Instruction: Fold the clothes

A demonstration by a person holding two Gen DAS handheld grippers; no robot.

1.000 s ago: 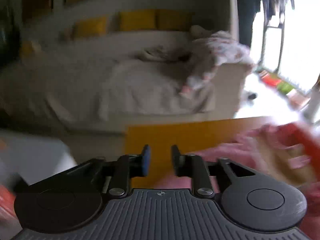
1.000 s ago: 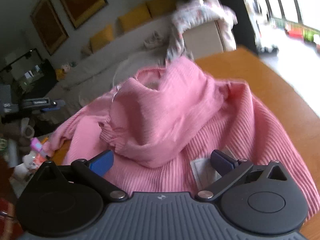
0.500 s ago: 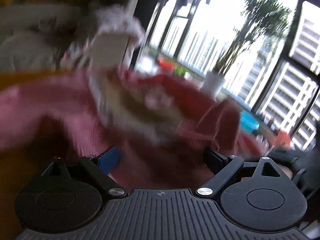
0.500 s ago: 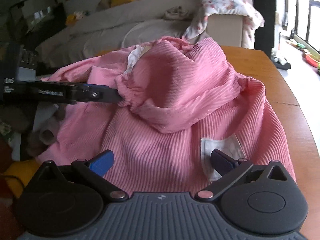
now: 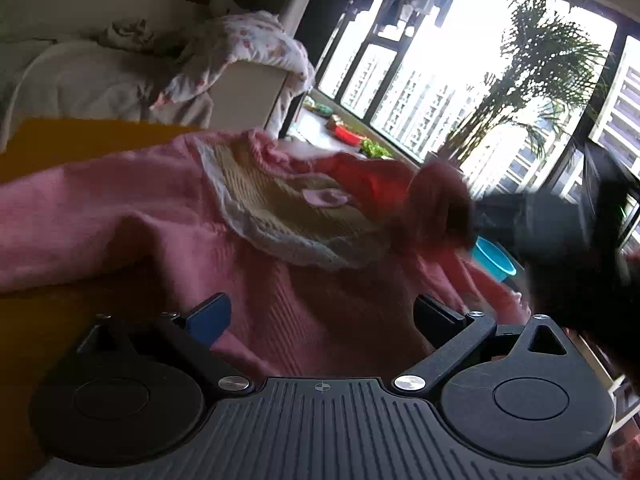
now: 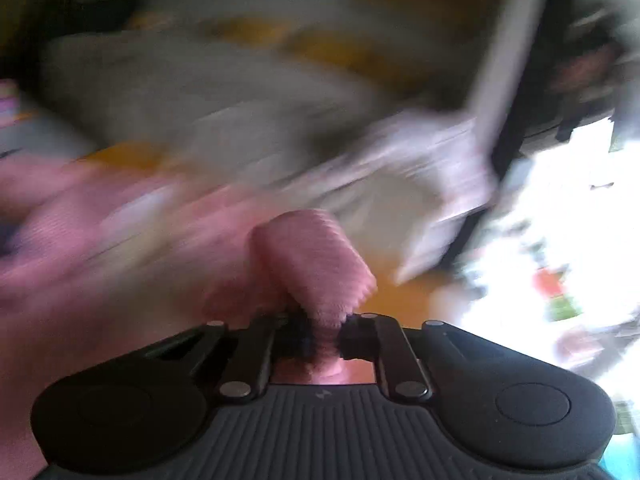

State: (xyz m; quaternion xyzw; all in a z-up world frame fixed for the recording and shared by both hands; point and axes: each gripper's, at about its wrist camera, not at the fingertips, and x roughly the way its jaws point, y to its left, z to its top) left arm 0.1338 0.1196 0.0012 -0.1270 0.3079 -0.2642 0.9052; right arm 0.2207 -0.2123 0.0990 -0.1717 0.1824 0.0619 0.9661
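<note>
Orange-brown wooden table [image 5: 72, 144] carries the pink ribbed sweater [image 5: 132, 216], which sprawls across it from nine o'clock to three in the left wrist view, cream lining up. Over its hem the left gripper [image 5: 320, 312] is opening wide, pads clear of the cloth. At six o'clock in the blurred right view, the right gripper [image 6: 320, 336] pinches a fold of that sweater.

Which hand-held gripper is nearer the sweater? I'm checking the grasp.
Right. The right hand-held gripper pinches the sweater; the left hand-held gripper is opening around its hem, not touching.
</note>
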